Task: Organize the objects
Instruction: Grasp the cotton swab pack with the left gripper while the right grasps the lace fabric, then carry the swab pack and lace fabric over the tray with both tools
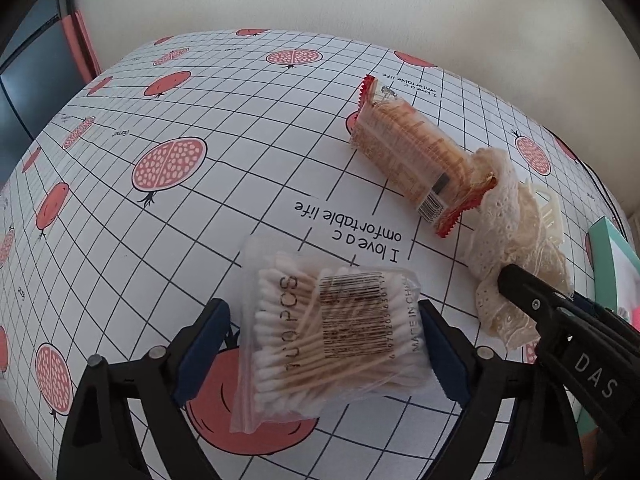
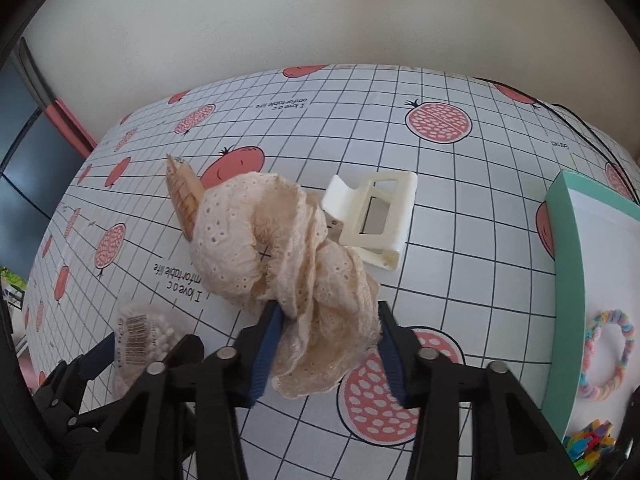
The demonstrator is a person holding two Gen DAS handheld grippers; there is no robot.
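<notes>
The right tool (image 2: 326, 344) straddles a cream lace scrunchie (image 2: 288, 256) lying on the counter (image 2: 460, 220), its blue pads at the fabric's sides. A white claw clip (image 2: 372, 216) lies just behind; a teal box (image 2: 568, 280) holds a pastel ring (image 2: 608, 356).

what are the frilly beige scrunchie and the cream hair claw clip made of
Frilly beige scrunchie: soft eyelet-lace fabric, judging by punched holes and ruffled folds; matte. Cream hair claw clip: likely rigid moulded plastic, with smooth, faintly glossy flat faces and crisp edges.
</notes>
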